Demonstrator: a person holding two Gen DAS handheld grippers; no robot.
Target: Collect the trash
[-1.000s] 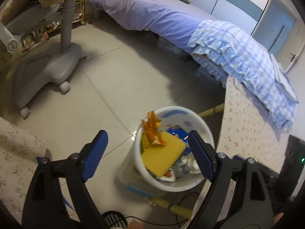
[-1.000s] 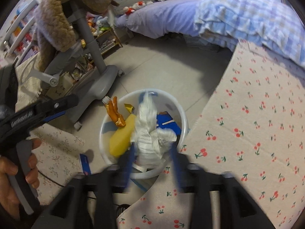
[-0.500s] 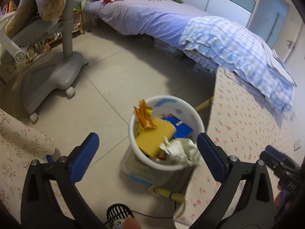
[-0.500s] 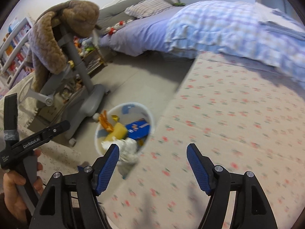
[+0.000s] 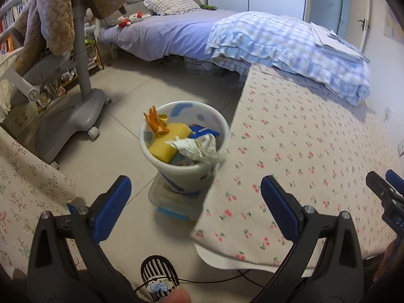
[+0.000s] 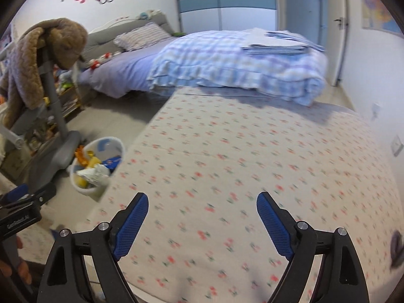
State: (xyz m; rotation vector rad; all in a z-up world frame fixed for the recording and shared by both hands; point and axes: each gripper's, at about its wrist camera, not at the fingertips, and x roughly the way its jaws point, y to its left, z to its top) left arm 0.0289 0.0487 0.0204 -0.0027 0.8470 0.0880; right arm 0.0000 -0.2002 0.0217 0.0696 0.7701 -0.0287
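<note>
Two grippers, both empty. Left gripper (image 5: 193, 205): blue-padded jaws spread at their widest, nothing between them, poised over the floor in front of the bin. Right gripper (image 6: 202, 221): jaws have just been opening, now wide with nothing between them, held above the cherry-print tablecloth (image 6: 252, 156), which shows no litter in either view. Judged reading: both tools are freed after a deposit and are held open, ready for whatever item comes next. One striped slipper (image 5: 159, 275) at the lower edge of the left view, near the person's foot. One white trash bin (image 5: 185, 169), standing on a clear lidded box (image 5: 174, 205) on the floor, just beside the table's corner, probably so that rubbish can be dropped straight from the tabletop. Contents, heaped to the rim: crumpled silver-white wrapper (image 5: 199, 147) on top, leaning over the table-side rim; yellow sponge-like block (image 5: 168, 141); orange wrapper (image 5: 156, 123) sticking up; blue packet (image 5: 202, 130) beneath. Beyond: grey wheeled stand (image 5: 73, 116) draped with a brown quilted throw, then a bed (image 5: 166, 35) with a blue checked duvet.
</note>
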